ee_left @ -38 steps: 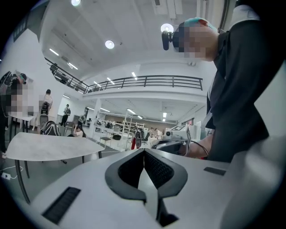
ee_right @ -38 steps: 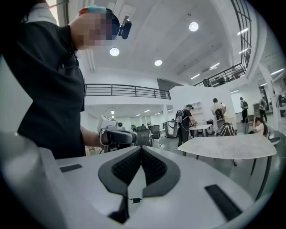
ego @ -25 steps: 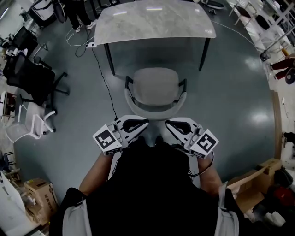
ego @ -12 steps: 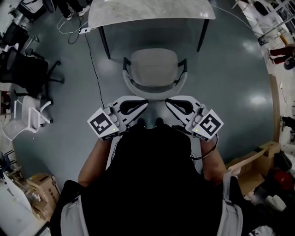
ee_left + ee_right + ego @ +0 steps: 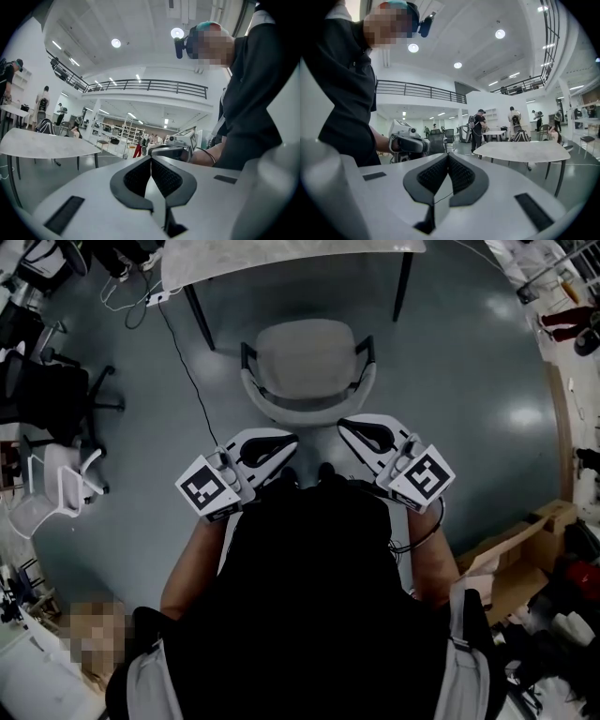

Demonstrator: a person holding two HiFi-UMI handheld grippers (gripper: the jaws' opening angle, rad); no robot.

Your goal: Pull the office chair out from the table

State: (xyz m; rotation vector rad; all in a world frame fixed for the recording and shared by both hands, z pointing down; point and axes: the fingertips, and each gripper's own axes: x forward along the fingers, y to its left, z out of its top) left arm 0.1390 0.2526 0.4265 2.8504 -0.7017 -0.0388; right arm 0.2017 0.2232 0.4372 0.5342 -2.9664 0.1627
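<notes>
Jaws closed, chair (image 5: 305, 367) clear of table (image 5: 281, 254) edge

Office chair (image 5: 307, 362): light grey seat, dark armrests. Bench (image 5: 281, 259): pale grey marbled top, black legs. Left tool (image 5: 289, 443) and right tool (image 5: 345, 427): white shells, black textured pads (image 5: 136, 176). Each marker cube (image 5: 206, 488) carries a black-and-white square pattern. Floor (image 5: 469, 362): glossy dark blue-grey.

Legible text, brands, numbers, signs: none that I can read in any view.

Marker cube (image 5: 208, 489) on my left gripper (image 5: 291, 441): black-and-white square pattern, no letters or digits.

Marker cube (image 5: 424, 476) on my right gripper (image 5: 344, 426): likewise pattern only.
</notes>
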